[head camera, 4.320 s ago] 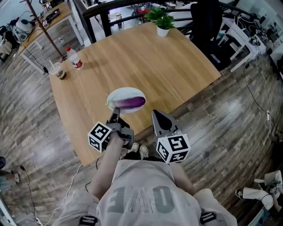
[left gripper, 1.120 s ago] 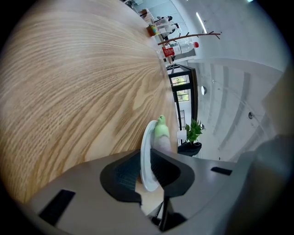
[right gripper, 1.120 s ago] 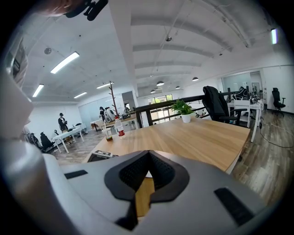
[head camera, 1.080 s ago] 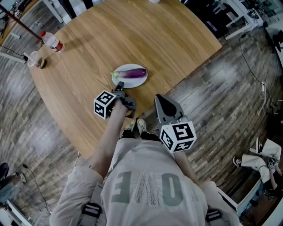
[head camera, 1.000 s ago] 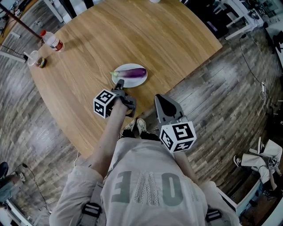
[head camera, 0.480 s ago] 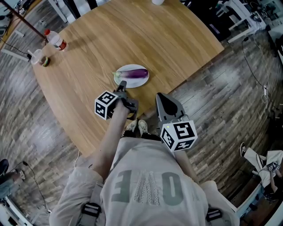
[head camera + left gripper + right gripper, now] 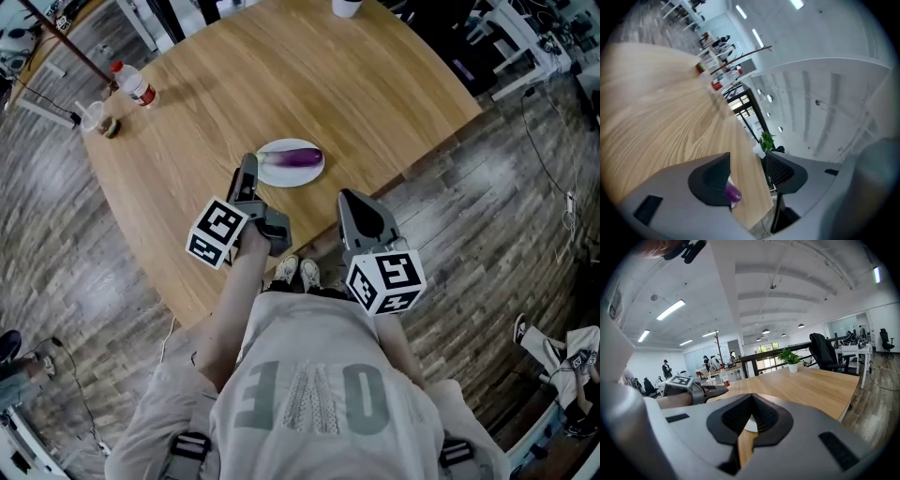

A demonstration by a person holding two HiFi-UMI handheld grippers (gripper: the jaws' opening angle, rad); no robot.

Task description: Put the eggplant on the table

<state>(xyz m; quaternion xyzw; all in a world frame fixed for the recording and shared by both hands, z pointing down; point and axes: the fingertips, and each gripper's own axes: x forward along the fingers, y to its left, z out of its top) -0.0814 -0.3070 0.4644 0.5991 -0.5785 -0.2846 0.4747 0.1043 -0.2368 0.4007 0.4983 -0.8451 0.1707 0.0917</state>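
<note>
On the round white plate lies the purple eggplant; left tongs, just opening wide & empty, prob. readying to straddle it; right tongs closed, idle.

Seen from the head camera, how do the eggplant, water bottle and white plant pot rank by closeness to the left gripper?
1. eggplant, on the plate just right of the left gripper.
2. water bottle, far left on the table.
3. white plant pot, at the table's far edge.
</note>
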